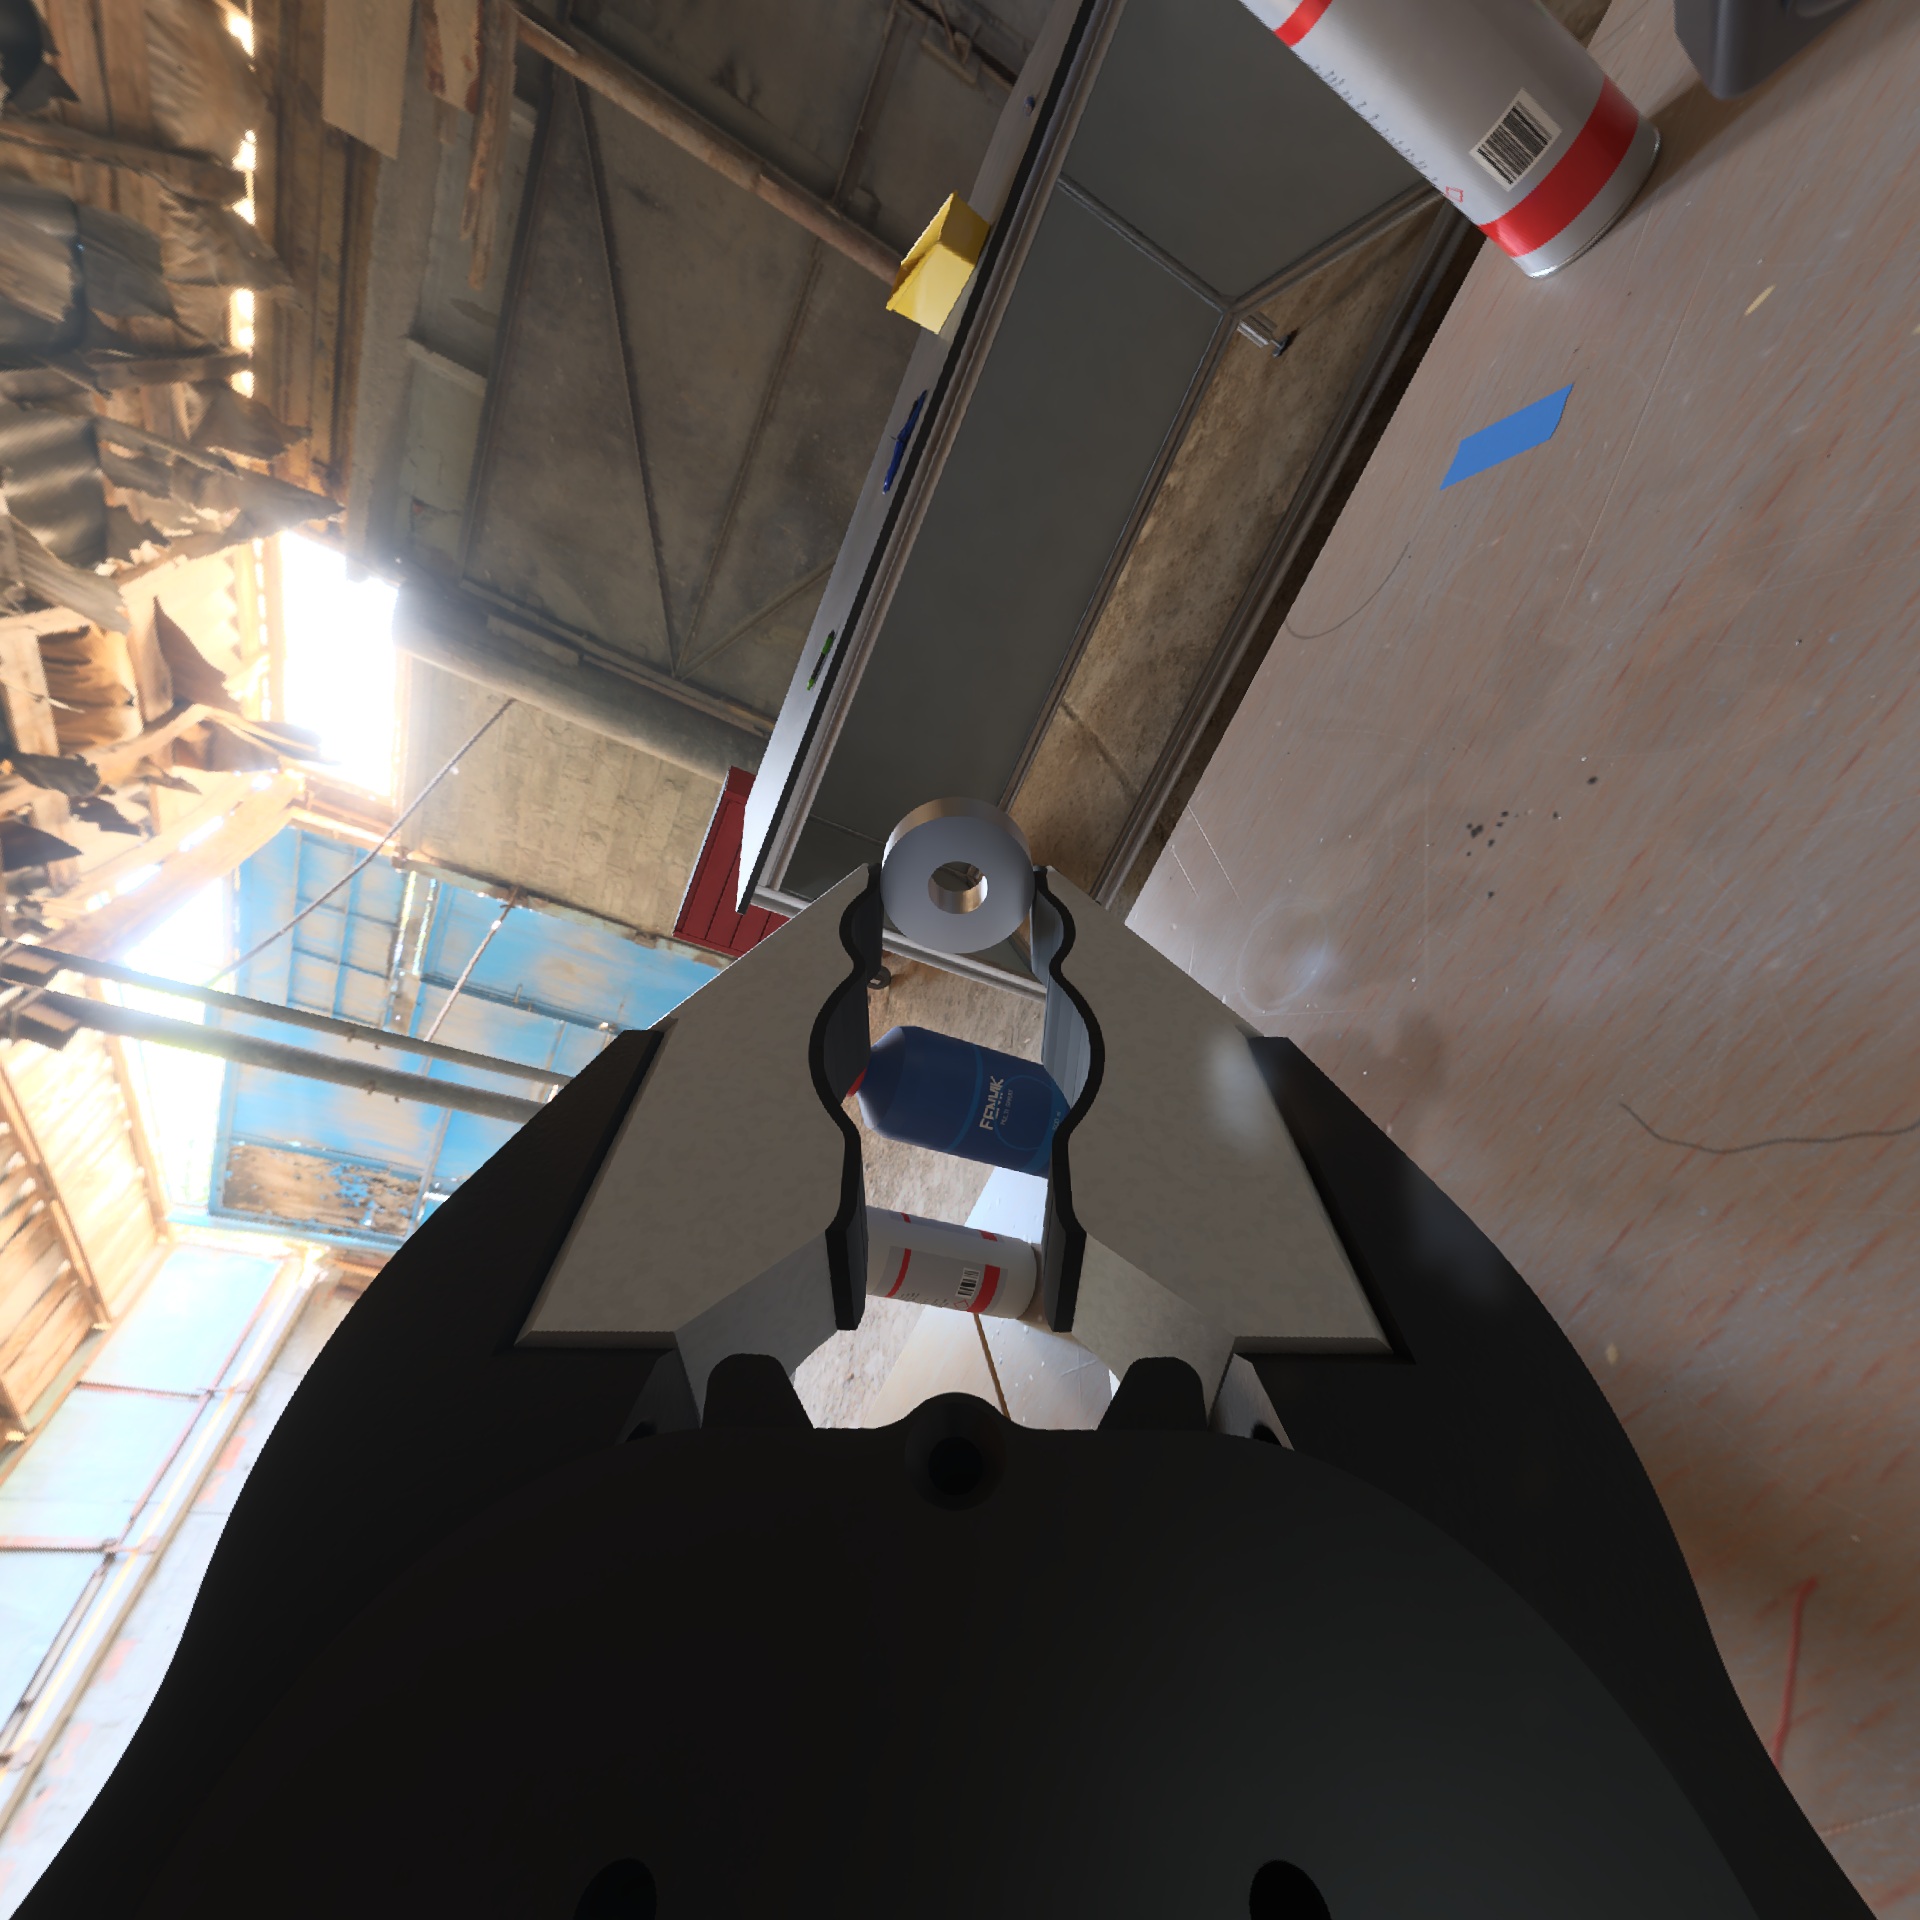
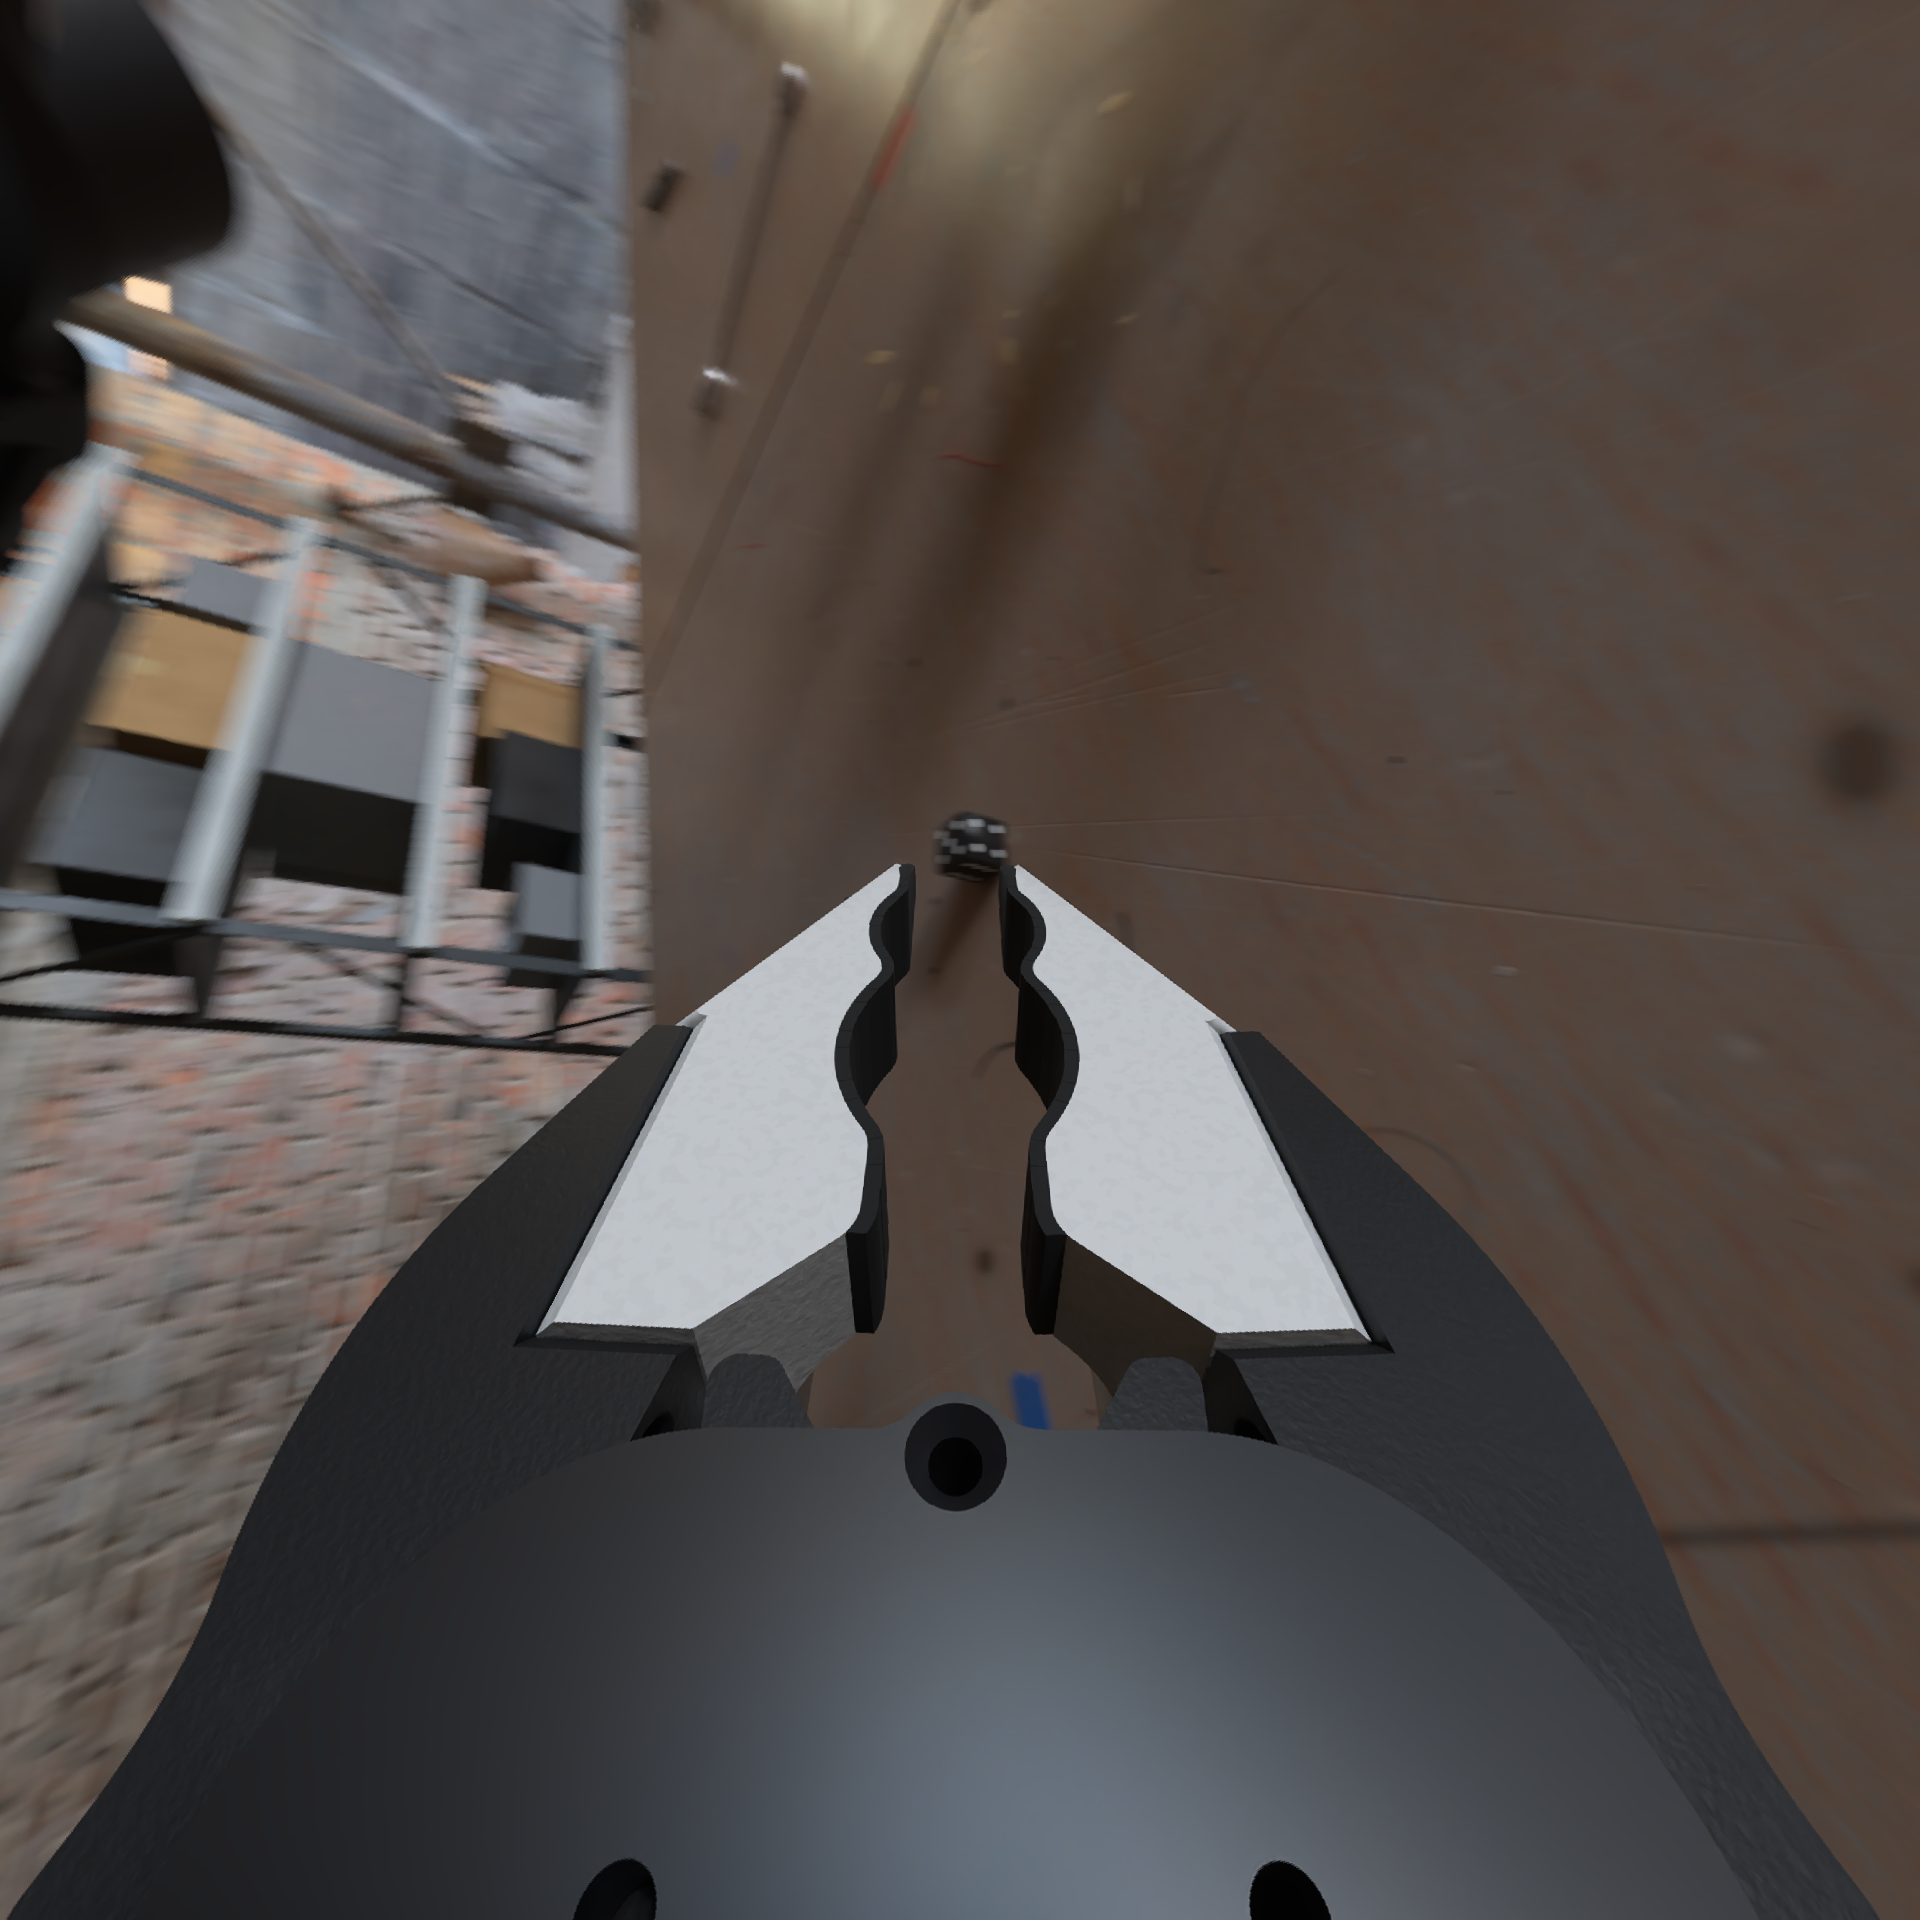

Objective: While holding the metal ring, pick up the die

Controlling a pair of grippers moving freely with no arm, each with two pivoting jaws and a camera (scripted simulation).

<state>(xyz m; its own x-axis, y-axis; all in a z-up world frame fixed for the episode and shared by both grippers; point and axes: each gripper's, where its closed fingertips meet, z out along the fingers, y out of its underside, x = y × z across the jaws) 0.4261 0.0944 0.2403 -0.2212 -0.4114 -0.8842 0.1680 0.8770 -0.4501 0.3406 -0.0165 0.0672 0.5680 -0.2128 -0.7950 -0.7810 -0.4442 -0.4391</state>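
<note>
In the left wrist view my left gripper (image 1: 958, 894) is shut on a thick grey metal ring (image 1: 958, 876), held between the fingertips with its hole facing the camera, above the wooden table (image 1: 1558, 831). In the right wrist view a small black die with white pips (image 2: 972, 844) lies on the wooden table (image 2: 1351, 623), just beyond my fingertips. My right gripper (image 2: 958, 881) is open and empty, its tips a short way from the die and in line with it. The view is rolled, so the table stands at the right.
In the left wrist view a grey open box (image 1: 1049, 499) lies on the table, with a white and red can (image 1: 1475, 114) beside it, a yellow block (image 1: 940, 265), a blue bottle (image 1: 961, 1101), another white can (image 1: 951, 1262) and a blue patch (image 1: 1507, 436). A metal rod (image 2: 750, 239) lies far off.
</note>
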